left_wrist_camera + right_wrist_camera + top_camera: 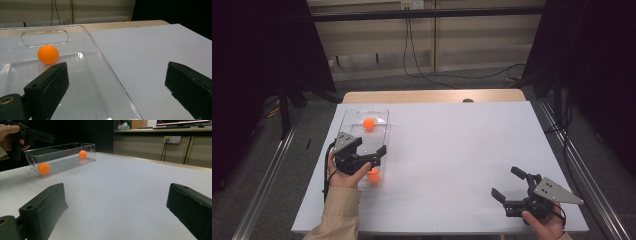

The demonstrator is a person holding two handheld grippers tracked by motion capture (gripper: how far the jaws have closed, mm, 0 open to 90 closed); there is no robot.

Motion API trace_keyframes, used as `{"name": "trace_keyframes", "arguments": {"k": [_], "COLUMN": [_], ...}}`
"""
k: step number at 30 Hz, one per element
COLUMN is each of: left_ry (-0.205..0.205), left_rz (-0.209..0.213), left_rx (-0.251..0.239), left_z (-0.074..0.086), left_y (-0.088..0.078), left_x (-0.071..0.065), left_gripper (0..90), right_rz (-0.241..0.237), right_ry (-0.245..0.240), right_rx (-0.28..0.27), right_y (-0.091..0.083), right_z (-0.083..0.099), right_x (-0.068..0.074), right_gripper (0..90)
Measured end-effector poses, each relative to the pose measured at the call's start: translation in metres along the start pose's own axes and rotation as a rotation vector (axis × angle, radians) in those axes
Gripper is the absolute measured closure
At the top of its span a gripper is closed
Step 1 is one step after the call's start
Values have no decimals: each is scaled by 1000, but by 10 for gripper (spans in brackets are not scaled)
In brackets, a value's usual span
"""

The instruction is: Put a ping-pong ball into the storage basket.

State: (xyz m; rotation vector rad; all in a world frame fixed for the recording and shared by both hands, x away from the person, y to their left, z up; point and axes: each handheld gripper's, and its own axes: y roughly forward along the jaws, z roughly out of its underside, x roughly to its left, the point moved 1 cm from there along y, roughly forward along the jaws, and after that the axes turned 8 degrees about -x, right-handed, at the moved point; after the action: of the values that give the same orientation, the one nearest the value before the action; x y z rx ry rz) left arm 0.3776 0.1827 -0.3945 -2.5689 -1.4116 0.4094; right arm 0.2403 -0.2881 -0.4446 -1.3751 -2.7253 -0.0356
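The work in hand concerns two orange balls in a clear tray (384, 131) at the left of the table (462, 150)

**Location**
- Far ball (369, 123): inside the tray, toward its far end, resting on the ribbed floor just short of the handle cut-out
- Near ball (373, 176): at the tray's near end, against the end wall, partly hidden under the left gripper in the high view
- Left gripper (383, 154): held above the tray's near half, jaws released and spread wide, nothing between them; one jaw stands over the tray, the other over bare table to the right
- Right gripper (508, 184): low at the near right of the table, well apart from the tray, jaws spread and empty

**Handling, as judged**
- Balls: likely light, hollow and stiff, with a smooth round surface; expect rolling at the slightest nudge and slipping out if pinched off centre
- Take hold across the widest part, pads on opposite sides, with light force only
- Approach from above; the tray walls block a side approach, and the end wall beside the near ball leaves little room for a pad
- Tray: thin, rigid plastic, probably light enough to slide if a jaw pushes a wall
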Motion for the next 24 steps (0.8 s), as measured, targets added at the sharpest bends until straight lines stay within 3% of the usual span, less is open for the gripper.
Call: {"name": "trace_keyframes", "arguments": {"k": [24], "left_ry": [14], "left_rz": [30], "left_rx": [-29], "left_z": [12], "left_y": [-8], "left_x": [-6], "left_gripper": [48], "right_rz": [0], "right_ry": [-1], "right_rx": [0], "right_y": [-1], "right_z": [0], "right_x": [0], "right_gripper": [17]}}
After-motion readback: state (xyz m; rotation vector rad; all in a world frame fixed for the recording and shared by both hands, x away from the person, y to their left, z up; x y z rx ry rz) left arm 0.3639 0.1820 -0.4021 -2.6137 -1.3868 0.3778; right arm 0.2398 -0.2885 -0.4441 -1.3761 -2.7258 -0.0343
